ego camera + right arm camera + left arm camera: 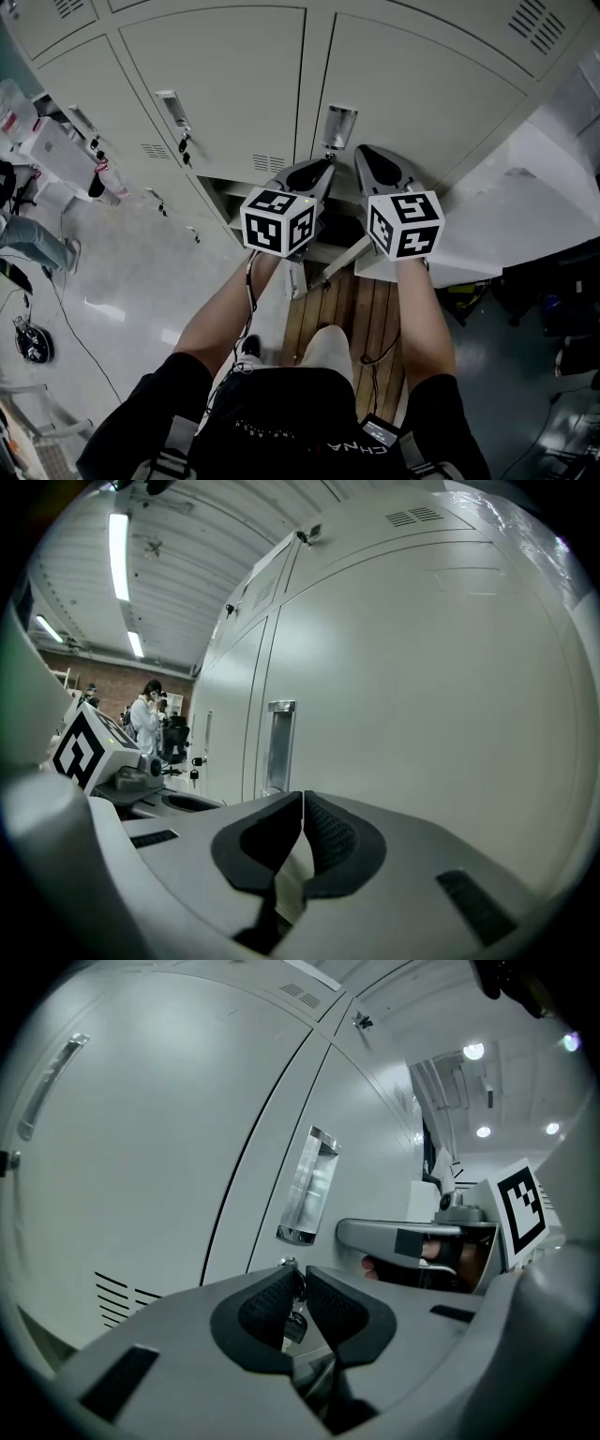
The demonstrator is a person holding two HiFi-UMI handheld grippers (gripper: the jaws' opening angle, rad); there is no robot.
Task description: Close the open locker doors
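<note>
A pale grey locker door (422, 84) with a recessed metal handle (338, 127) stands right in front of me. My left gripper (328, 167) is at the lock just below that handle (309, 1185). Its pads (272, 1307) are closed on the small key (294, 1324) that sticks out of the lock cylinder (287, 1263). My right gripper (361, 155) is beside it, close to the same door. Its jaws (303, 799) are shut, pad against pad, with nothing between them. The handle (279, 747) shows just ahead of it.
Below the grippers a dark lower compartment (337, 234) stands open, and a white panel (506, 206) juts out on the right. The neighbouring door (225, 84) has its own handle and hanging key (185, 150). Wooden boards (352, 309) lie underfoot; cables (56, 309) trail at left.
</note>
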